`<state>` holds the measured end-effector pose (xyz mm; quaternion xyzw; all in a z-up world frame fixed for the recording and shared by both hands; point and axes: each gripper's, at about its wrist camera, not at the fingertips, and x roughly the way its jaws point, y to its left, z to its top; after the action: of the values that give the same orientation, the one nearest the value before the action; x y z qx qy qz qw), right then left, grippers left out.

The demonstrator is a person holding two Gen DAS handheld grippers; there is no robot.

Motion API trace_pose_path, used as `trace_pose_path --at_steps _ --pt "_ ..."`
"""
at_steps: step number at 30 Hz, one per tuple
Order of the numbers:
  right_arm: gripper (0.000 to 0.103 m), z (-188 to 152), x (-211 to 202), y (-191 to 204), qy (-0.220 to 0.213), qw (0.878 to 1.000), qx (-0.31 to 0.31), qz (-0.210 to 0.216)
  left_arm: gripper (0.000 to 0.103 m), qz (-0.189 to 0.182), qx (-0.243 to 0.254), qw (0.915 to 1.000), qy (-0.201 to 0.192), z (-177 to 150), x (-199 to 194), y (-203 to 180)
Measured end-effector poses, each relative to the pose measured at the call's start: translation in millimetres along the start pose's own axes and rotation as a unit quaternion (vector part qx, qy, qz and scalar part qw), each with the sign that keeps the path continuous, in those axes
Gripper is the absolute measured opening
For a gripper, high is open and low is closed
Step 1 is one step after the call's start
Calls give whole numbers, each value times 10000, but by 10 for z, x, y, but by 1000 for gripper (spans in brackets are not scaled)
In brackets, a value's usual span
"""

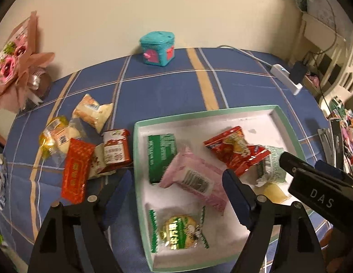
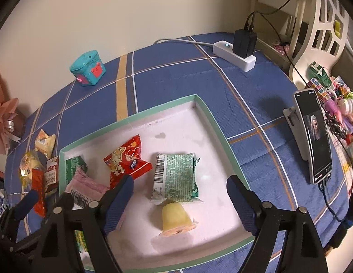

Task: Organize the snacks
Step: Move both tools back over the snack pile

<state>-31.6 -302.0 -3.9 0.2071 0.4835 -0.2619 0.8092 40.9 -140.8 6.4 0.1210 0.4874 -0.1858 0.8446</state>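
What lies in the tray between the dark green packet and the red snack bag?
In the left wrist view, a pink packet lies between the dark green packet and the red snack bag.

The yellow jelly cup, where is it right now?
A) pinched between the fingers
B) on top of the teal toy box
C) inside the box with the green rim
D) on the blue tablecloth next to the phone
C: the yellow jelly cup lies on the white floor of the box, touching the green packet.
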Motion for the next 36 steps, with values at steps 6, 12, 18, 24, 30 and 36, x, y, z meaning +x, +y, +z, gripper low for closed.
trace_pose_path --at_steps 6,12,18,24,30,36 --pt "86 -31 35 11 55 10000 -9 8 84 425 -473 9977 253 -25 93 270" --pt "103 -89 141 70 270 9991 -237 -221 103 638 -917 9924 508 -78 201 519" --pt "103 -110 132 98 245 9989 -327 -234 103 738 -1055 9892 694 -128 270 623" --pt "103 -128 134 145 244 9981 -464 -335 103 683 -931 9906 737 -115 258 647" --pt "103 -145 111 181 198 9987 -411 -206 103 603 -949 9914 666 -73 183 749" --pt "103 -163 50 368 91 9985 -548 -30 103 594 -1312 9869 730 -120 169 1084"
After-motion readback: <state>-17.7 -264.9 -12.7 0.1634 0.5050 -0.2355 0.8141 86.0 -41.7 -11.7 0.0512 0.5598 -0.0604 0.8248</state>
